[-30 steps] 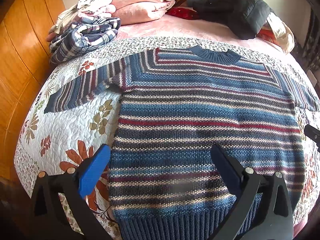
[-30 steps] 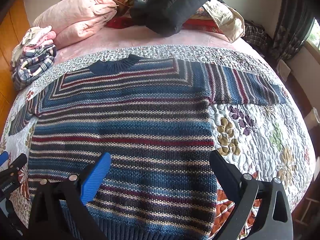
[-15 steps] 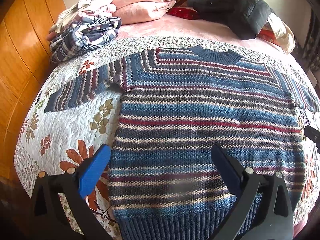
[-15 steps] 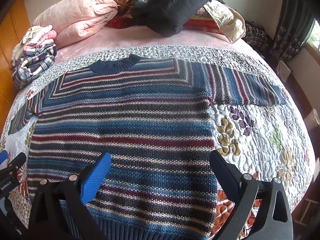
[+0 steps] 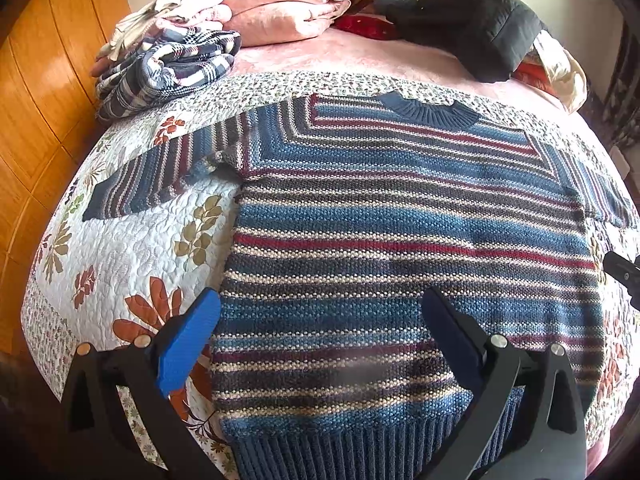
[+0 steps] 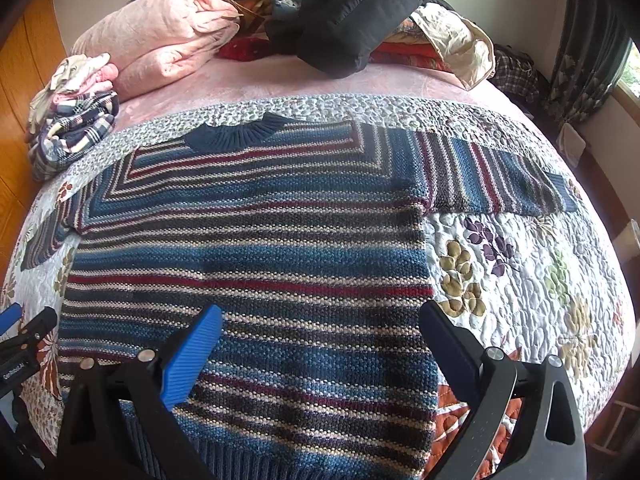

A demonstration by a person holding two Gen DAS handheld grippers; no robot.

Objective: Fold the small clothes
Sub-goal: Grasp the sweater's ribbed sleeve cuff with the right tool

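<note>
Both grippers hover with jaws wide apart and empty, the left gripper (image 5: 320, 320) over the near left part of a striped sweater (image 5: 400, 240) and the right gripper (image 6: 320, 328) over its near right part, apparently poised to begin folding. The sweater lies flat just ahead on a floral quilt (image 6: 520, 280), sleeves spread outward. Beyond it, at the bed's far end, lie a plaid bundle (image 5: 168, 64), pink bedding (image 6: 160, 48) and a black jacket (image 6: 352, 12); no containers appear.
</note>
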